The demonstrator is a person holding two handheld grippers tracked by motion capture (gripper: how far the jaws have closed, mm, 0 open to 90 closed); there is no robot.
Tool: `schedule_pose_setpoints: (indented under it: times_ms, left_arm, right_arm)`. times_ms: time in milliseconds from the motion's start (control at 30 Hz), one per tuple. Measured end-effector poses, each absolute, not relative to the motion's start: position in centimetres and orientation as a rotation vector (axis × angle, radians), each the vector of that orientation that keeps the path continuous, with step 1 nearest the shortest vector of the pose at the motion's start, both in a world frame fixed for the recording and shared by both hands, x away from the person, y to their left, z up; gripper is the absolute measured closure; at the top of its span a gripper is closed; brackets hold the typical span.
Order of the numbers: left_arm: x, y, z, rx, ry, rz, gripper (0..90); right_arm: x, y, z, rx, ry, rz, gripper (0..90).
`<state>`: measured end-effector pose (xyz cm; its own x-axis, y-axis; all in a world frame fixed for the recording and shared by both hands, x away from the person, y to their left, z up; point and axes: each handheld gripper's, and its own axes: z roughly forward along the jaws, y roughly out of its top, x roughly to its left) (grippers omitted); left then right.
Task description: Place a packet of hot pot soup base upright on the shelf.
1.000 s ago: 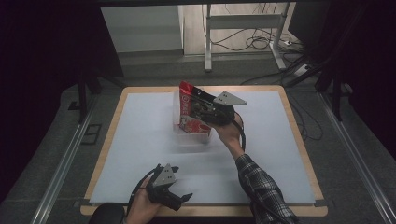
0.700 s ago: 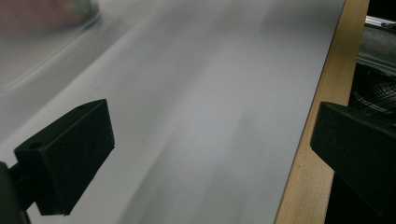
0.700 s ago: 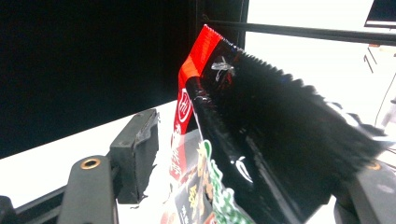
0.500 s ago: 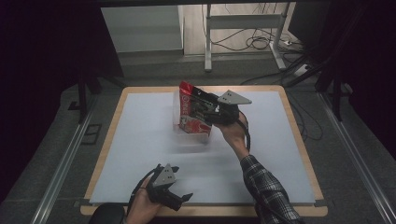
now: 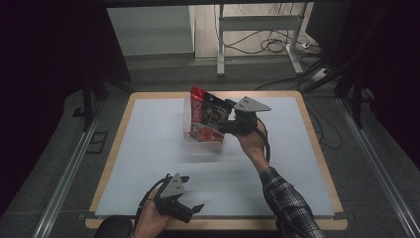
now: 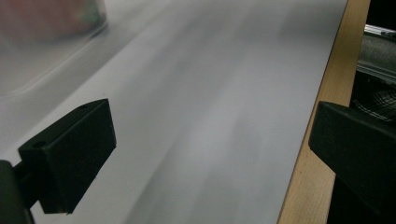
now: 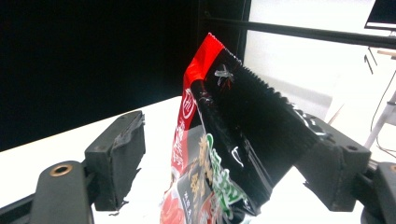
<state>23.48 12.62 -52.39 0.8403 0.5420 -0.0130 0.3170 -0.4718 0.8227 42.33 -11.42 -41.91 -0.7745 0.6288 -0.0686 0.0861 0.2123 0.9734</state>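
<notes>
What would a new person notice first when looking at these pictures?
The red and black snack bag stands out most, upright near the far middle of the white table, with the right gripper at its side. In the right gripper view the bag sits between open jaws. The left gripper waits open at the near edge.

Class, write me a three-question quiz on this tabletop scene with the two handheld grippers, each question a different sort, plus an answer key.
1. True or false: the left gripper holds the snack packet.
2. Where does the packet sit? A) in a clear container on the table; B) on the floor; C) at the near table edge.
3. Fill in: the right gripper has its jaws ____ around the packet's top.

Key: 1 false, its jaws are open near the front edge. 2 A. 3 open, one jaw either side.
</notes>
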Motion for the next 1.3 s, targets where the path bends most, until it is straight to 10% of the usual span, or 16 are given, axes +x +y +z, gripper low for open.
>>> schedule_pose_setpoints:
  times_ms: [1300]
  left_arm:
    - [23.5, 12.7, -52.3, 2.088, 0.628, 0.321, 0.4]
  right_arm:
    - [39.0, -13.3, -42.2, 0.652, 2.096, 1.561, 8.2]
